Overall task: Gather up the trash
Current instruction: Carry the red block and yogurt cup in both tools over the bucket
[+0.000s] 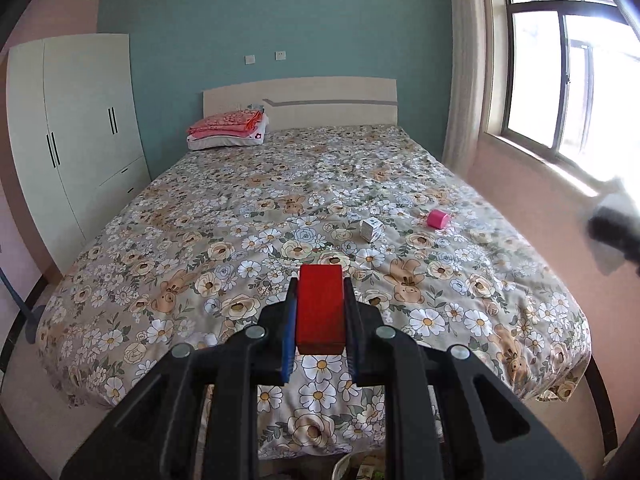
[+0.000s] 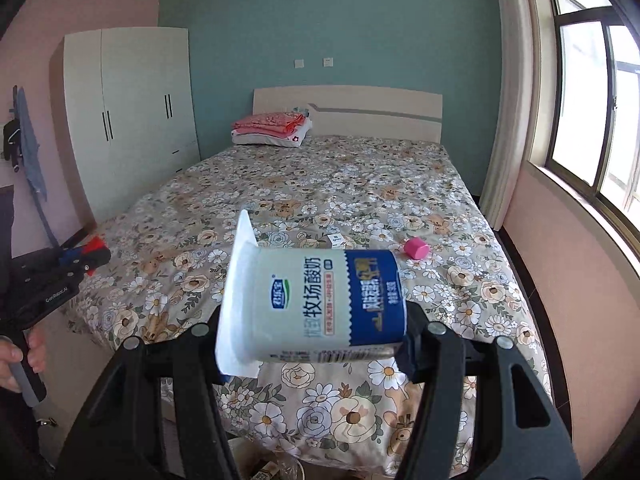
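A tall white wardrobe (image 1: 76, 136) stands on the left, next to the bed (image 1: 248, 184) with its flower cover. At the head of the bed, near the left corner, some folded pink and white bedding (image 1: 228, 130) lies in a pile.

The left tool (image 1: 320, 312) is squeezed tight on a red block (image 1: 320, 308), which sticks out between its two fingers above the foot edge of the bed. In the right camera view this tool shows at the left side of the bed, with a person's hand (image 2: 16, 356) below it.

The right tool (image 2: 316, 332) is partly wide and holds a yogurt cup (image 2: 320, 304) lying on its side, white lid to the left, blue bottom to the right. The cup hangs above the foot of the bed.

More trash lies on the bed toward the right edge: a small white box (image 1: 371, 229) and, just to its right, a pink cap (image 1: 438, 218). They sit near each other and do not touch. A window (image 1: 560, 80) is on the right.
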